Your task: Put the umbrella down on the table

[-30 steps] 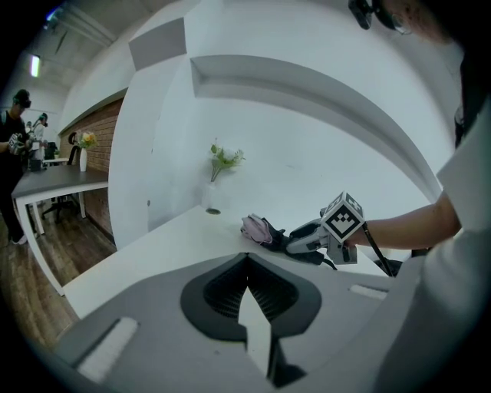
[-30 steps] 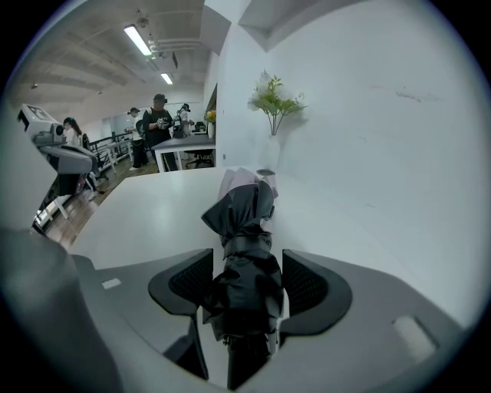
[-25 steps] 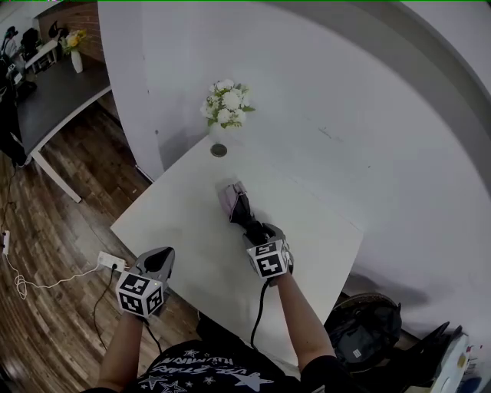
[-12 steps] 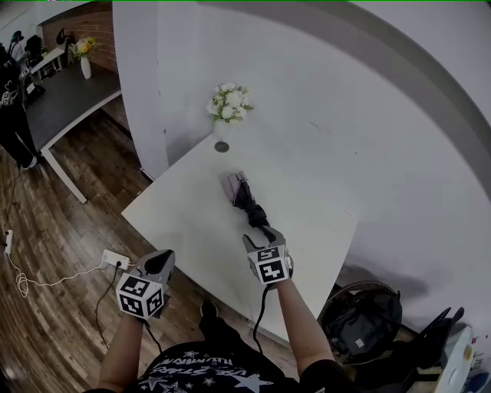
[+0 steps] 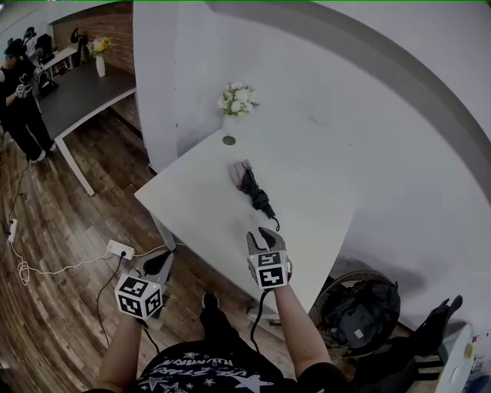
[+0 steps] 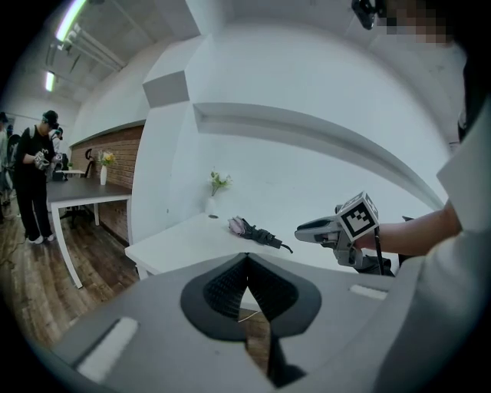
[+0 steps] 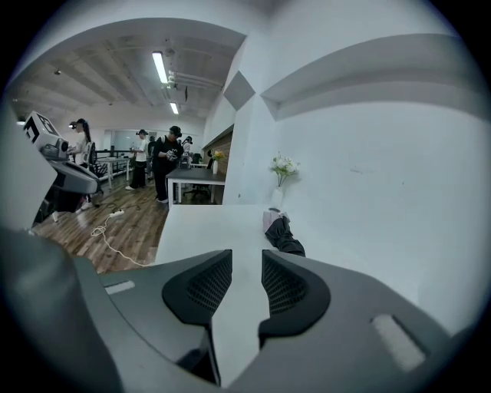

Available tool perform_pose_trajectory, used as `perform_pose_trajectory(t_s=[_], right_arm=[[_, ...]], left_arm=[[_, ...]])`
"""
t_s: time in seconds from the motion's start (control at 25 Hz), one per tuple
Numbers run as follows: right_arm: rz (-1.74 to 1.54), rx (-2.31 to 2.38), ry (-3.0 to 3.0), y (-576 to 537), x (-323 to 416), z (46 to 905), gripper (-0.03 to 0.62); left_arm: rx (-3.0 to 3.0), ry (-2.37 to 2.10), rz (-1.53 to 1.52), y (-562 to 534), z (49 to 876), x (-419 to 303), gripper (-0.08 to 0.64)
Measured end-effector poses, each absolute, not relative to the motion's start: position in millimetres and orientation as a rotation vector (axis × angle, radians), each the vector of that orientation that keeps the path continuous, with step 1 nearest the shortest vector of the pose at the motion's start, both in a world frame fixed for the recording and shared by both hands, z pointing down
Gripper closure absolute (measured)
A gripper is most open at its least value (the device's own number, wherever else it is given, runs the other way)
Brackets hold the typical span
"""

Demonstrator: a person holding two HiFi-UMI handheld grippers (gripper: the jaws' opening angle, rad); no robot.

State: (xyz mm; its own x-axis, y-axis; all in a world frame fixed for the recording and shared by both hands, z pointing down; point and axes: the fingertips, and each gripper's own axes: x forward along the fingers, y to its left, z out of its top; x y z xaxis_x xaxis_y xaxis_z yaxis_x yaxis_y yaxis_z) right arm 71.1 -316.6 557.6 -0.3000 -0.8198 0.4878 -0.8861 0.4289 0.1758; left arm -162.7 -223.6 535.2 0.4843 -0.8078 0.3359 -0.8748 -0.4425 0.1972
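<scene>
- closing my right gripper (image 5: 265,233) on nothing, a gap between its jaws
- left gripper (image 5: 159,262): jaws together, empty
- umbrella (image 5: 253,190) lies folded on the table (image 5: 192,211), apart from both grippers

Table (image 5: 192,211): plain white all over. Umbrella (image 5: 254,190): black canopy, dull pink at its 11 o'clock end. Flowers (image 5: 238,98) at the table's 12 o'clock edge: white blooms, green leaves. Floor (image 5: 61,222), 9 o'clock side: dark brown, streaked wood grain. Brick wall (image 5: 107,19) at 11 o'clock: red-brown. Far table (image 5: 80,92): dark grey top, white legs. Shirt (image 5: 207,372) at 6 o'clock: black with white star print. Left gripper (image 5: 161,259): grey, its cube in black-and-white squares.
</scene>
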Motion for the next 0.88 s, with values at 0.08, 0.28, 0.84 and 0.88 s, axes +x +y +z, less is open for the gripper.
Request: perform_pose_trajectory(t_s=[0.08,0.28,0.84,0.88], right_arm=[[0.167,1.449,-2.186,-301.1,70.0,552.7,0.464],[0.167,1.481,-2.209,-268.4,68.1,540.9,0.511],[0.188,1.533,-2.232,-182.1,61.3,523.9,0.577],[0.177,1.525,-2.23,-176.9,59.4,523.2,0.577]], left_arm=[[2.397,-1.412,0.267,-209.2,533.6,-161.3,0.557],[2.41,-1.421,0.244,-180.6,524.1,-159.9,0.557],[2.433,-1.407,0.221,-108.9,519.1,-153.8,0.557],[2.435,-1.406,0.223,-104.7,519.2,-153.9,0.557]])
